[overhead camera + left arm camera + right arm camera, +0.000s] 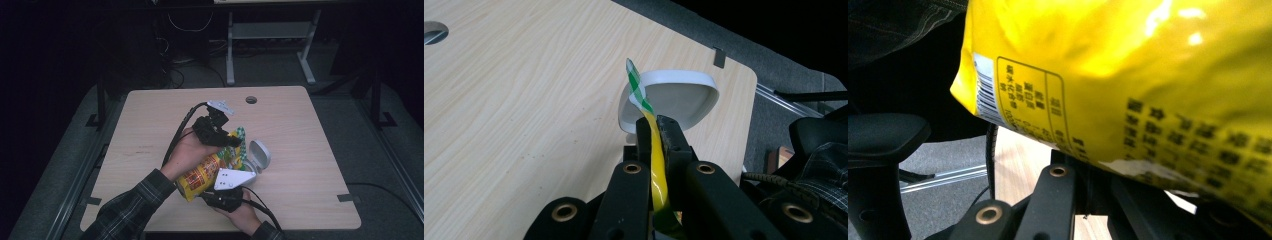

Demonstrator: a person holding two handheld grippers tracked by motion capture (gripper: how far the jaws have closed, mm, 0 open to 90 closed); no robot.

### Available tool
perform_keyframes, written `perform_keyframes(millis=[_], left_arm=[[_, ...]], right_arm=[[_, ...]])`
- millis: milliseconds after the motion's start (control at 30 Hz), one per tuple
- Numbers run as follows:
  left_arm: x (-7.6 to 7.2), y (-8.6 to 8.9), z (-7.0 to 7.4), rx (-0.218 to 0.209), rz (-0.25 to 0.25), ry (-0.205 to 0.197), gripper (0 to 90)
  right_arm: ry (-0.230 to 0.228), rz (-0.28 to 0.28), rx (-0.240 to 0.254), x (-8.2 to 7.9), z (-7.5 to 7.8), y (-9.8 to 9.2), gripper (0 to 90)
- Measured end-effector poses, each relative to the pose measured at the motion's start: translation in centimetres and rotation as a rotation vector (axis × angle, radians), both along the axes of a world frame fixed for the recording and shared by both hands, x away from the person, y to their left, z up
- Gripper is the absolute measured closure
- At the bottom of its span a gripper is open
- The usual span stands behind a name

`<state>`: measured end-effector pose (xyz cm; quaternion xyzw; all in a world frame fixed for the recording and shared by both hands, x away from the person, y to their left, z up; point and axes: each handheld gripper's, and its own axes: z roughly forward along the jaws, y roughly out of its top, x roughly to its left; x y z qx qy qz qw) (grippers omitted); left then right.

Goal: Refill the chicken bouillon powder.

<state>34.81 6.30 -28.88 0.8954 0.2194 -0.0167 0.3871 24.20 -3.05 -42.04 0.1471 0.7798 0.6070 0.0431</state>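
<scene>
Above the wooden table (pixel 150 120), the yellow snack bag (pixel 210 170) hangs between both grippers — left gripper (pixel 655 131) clamped on its checked top edge, right gripper (pixel 226 194) pinching the bottom, likely bracing it to tear open — beside a white bowl (pixel 259 155).

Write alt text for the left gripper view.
The left gripper is shut on the yellow bag, whose green-checked edge sticks up past the jaws. Behind it a white bowl stands tilted on the wooden table.
</scene>
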Motion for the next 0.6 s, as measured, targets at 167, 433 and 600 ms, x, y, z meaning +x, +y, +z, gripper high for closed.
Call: perform_keyframes(millis=[167,433,600], left_arm=[[0.13,-0.20,-0.04,0.017,-0.002,0.004,89.9],[0.22,-0.57,-0.12,0.028,0.013,0.013,89.9],[0.26,-0.62,-0.15,0.033,0.018,0.017,89.9]], right_arm=[[0.001,-0.001,0.000,-0.03,0.02,-0.03,90.0],[0.004,-0.005,0.006,-0.08,0.10,-0.10,90.0],[0.005,-0.005,0.009,-0.08,0.12,-0.05,90.0]])
